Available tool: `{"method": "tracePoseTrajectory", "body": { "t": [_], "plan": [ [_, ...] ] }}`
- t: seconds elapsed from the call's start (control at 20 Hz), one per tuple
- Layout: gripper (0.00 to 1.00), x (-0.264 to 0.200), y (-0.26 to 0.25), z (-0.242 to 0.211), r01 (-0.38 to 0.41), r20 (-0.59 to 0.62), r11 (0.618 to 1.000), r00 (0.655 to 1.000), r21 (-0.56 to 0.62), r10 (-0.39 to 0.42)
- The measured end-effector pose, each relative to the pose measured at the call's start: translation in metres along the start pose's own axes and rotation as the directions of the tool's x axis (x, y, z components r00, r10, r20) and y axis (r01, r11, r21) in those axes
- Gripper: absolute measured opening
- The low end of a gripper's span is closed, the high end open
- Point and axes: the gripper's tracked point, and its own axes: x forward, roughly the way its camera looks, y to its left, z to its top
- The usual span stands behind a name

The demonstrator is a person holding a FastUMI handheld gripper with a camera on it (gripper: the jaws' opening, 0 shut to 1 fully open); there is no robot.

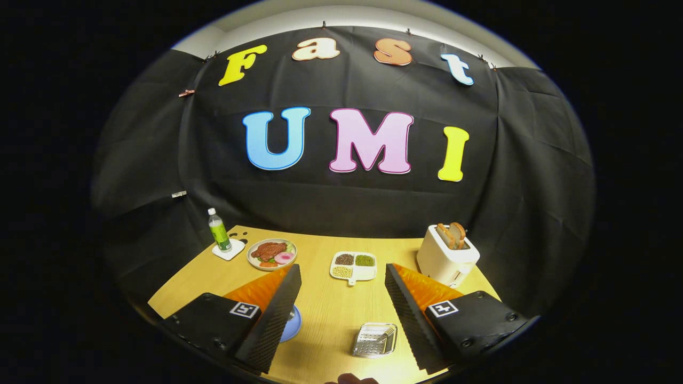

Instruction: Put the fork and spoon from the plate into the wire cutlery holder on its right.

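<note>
While the gripper (pixel 339 314) hangs wide open and empty, the shiny wire cutlery holder (pixel 375 340) lies between its fingers; the blue round plate (pixel 292 324) hides behind the left finger, cutlery unseen, likely slim, stiff, slippery: pinch mid-handle.

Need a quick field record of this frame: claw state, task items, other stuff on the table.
claw: claw open, fingers spread wide, holding nothing
holder: silver wire cutlery holder on the wooden table, between the fingers, near the right one
plate: blue round plate mostly hidden behind the left finger; fork and spoon cannot be made out
beyond fingers: white divided tray of beans, plate of meat and vegetables, green bottle on a white coaster, white toaster with bread
</note>
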Motion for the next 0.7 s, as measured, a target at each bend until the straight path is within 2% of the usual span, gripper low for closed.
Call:
{"method": "tracePoseTrajectory", "body": {
  "t": [0.2,0.4,0.55,0.7],
  "plan": [
    [0.98,0.007,0.016,-0.015,-0.024,-0.043,1.0,0.999,-0.017,0.024],
    [0.98,0.02,0.038,-0.047,-0.073,-0.147,0.997,0.987,-0.021,0.069],
    [0.99,0.029,0.055,-0.076,-0.097,-0.235,0.995,0.968,-0.014,0.091],
    [0.99,0.038,0.078,-0.109,-0.142,-0.339,0.989,0.932,-0.025,0.126]
  ]
}}
